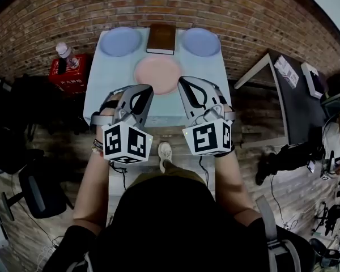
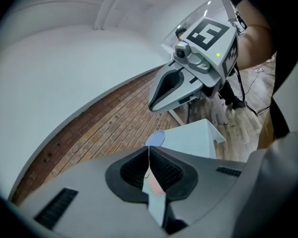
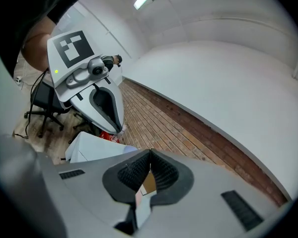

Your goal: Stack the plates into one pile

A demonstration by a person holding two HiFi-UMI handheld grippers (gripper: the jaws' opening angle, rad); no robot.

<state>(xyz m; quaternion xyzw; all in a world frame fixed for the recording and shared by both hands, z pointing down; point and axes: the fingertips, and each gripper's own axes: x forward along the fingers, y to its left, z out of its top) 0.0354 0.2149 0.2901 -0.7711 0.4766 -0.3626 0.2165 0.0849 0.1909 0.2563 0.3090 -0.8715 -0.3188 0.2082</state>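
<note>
Station finding: my left tongs are fully closed. The ribbed pads meet tip to tip and nothing is clamped between them. My right tongs are in the same condition, tips together and empty (its own view shows only background through the hollow below the tips). Both are held side by side over the near part of the surface, pointing toward the far edge, left one on the left. The pink plate lies flat at the near centre of the surface. In the head view the two sets of tips sit over its near-left and near-right rim, and I cannot confirm any contact with it. The left blue plate lies flat at the far left corner and the right blue plate at the far right corner. Each is well apart from the other and clear of the pink plate. A brown book lies between the two blue plates at the far edge, just beyond the pink plate. No plate rests on another. To the left of the surface stands a red box with a bottle upright on it.
</note>
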